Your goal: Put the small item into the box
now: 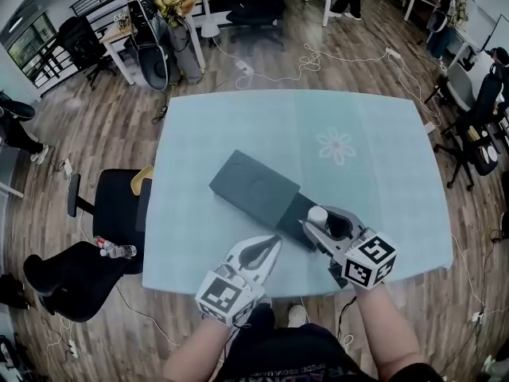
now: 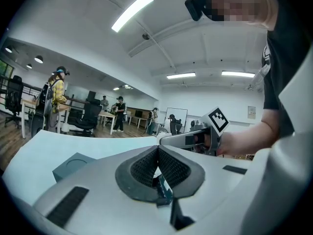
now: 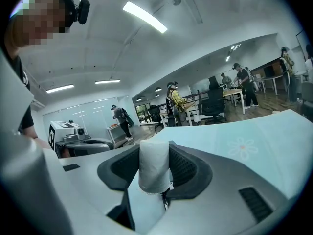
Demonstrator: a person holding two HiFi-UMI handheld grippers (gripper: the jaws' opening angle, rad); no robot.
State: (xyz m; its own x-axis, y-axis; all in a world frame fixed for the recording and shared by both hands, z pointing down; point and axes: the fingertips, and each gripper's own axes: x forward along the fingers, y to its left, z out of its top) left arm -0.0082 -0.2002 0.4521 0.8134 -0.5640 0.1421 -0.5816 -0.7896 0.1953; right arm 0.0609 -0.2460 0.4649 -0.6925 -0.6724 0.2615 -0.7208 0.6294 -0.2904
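A dark grey flat box (image 1: pixel 253 183) lies slantwise in the middle of the table, and its near end (image 1: pixel 296 216) looks darker. My right gripper (image 1: pixel 319 220) hovers over that near end, shut on a small white cylinder (image 1: pixel 317 214). In the right gripper view the white cylinder (image 3: pixel 154 164) stands upright between the black pads (image 3: pixel 188 168). My left gripper (image 1: pixel 273 245) is just left of it, by the table's front edge, shut with nothing in it. The left gripper view shows the box (image 2: pixel 72 164) at lower left and the right gripper (image 2: pixel 193 139) ahead.
The table (image 1: pixel 207 134) wears a pale blue cloth with a flower print (image 1: pixel 336 145) at right. A black office chair (image 1: pixel 111 205) and a bottle (image 1: pixel 116 250) sit left of the table. Desks, chairs, cables and people fill the room beyond.
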